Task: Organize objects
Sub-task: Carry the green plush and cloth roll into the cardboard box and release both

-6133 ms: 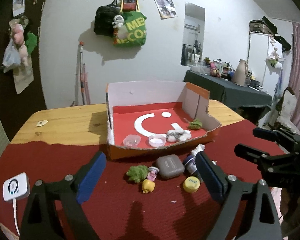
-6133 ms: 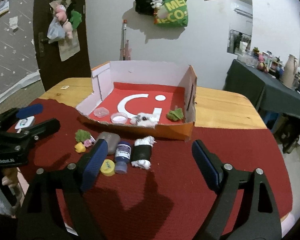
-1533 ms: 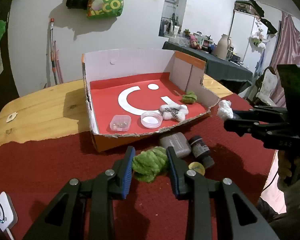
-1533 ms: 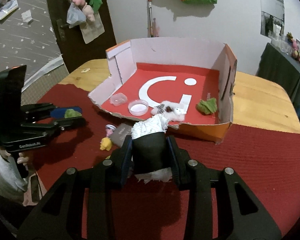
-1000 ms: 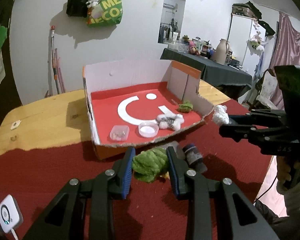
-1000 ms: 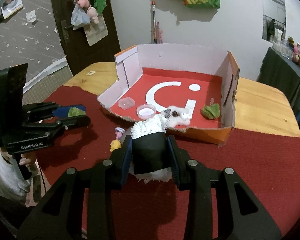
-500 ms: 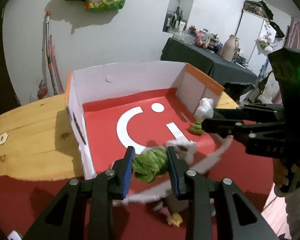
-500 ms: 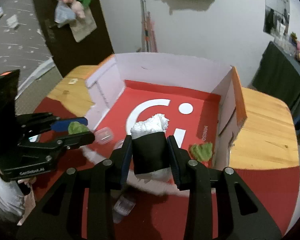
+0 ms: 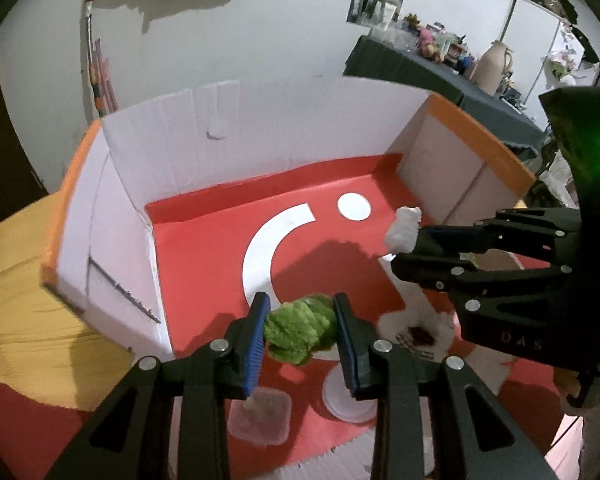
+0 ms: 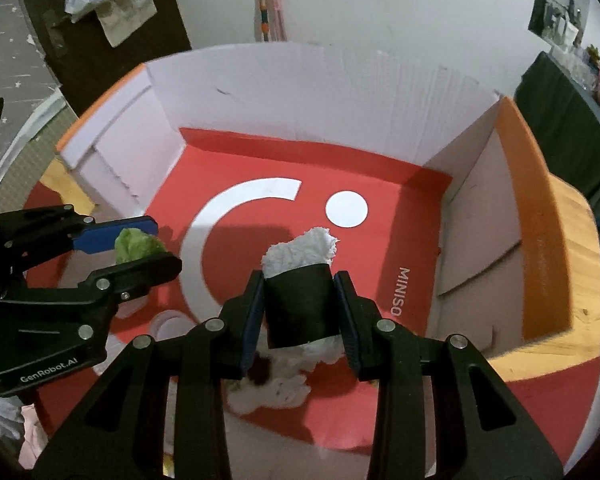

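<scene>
The left gripper (image 9: 300, 334) sits at lower centre of its own view, jaws clenched on a fuzzy green plush lump (image 9: 300, 330), held above the red floor of the open white-walled cardboard box (image 9: 204, 128). The right gripper (image 10: 300, 312), at lower centre of its view, has its jaws clamped on a black cylinder stuffed with white crumpled paper (image 10: 298, 300), also over the box floor. Beneath them on the red floor lie a small clear plastic tub (image 9: 260, 420), a round white lid (image 9: 346, 398) and a white fluffy toy (image 10: 276, 390).
</scene>
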The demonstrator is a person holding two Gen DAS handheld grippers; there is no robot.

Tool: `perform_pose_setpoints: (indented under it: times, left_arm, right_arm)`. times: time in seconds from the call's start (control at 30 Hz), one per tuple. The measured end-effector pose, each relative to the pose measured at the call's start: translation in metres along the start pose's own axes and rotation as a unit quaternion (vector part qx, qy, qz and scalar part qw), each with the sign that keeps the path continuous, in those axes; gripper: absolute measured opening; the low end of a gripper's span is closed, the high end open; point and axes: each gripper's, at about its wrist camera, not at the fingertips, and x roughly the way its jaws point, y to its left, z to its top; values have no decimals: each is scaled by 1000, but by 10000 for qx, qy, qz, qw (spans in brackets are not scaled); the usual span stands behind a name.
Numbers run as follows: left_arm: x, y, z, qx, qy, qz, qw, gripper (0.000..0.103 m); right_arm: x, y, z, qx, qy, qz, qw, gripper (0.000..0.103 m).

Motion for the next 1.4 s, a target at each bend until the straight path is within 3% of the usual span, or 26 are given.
perform_pose_setpoints:
  times: [0.5, 1.4]
  left_arm:
    - [29, 8, -3, -84, 439, 110, 9989, 34]
    - [31, 15, -13, 198, 409, 337, 9984, 35]
  right_arm:
    - [26, -16, 4, -72, 442, -151, 9989, 33]
    - [14, -24, -17, -310, 581, -332, 9973, 34]
